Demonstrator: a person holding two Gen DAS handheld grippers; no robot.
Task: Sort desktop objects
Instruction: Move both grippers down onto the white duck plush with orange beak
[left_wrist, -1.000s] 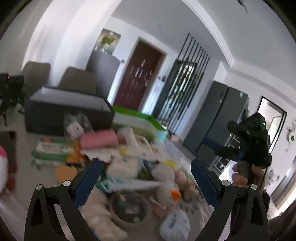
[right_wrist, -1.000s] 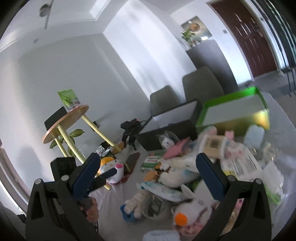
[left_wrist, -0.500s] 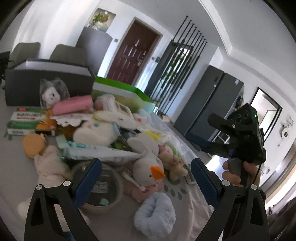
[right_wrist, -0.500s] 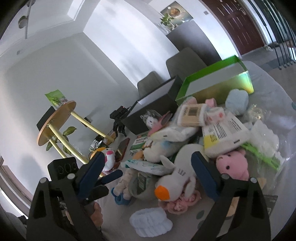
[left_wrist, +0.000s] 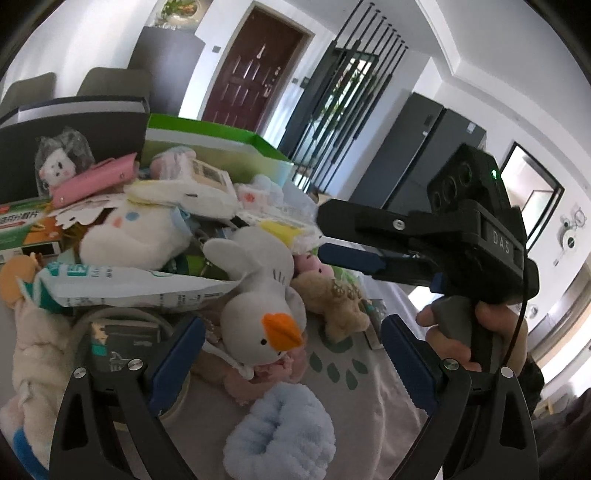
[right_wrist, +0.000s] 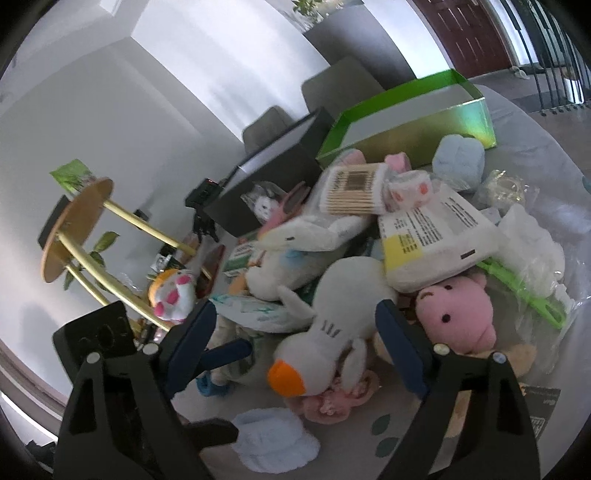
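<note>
A heap of soft toys and packets lies on the table. A white duck plush (left_wrist: 258, 310) with an orange beak lies at its near side, also in the right wrist view (right_wrist: 325, 343). My left gripper (left_wrist: 291, 350) is open, its jaws either side of the duck. My right gripper (right_wrist: 295, 339) is open and empty, also straddling the duck; it shows in the left wrist view (left_wrist: 351, 240) over the heap. A pink bear (right_wrist: 458, 317), a light blue fluffy band (left_wrist: 280, 432), a white bunny plush (left_wrist: 136, 236) and a white packet (right_wrist: 432, 236) lie around.
A green open box (right_wrist: 410, 118) and a black box (right_wrist: 273, 162) stand at the far side of the heap. A round wooden side table (right_wrist: 77, 229) stands beyond the table edge. A small camera tripod (right_wrist: 203, 206) stands by the black box.
Both grippers have moved down and closer to the heap. The duck now lies between the jaws of each. Both stay open.
</note>
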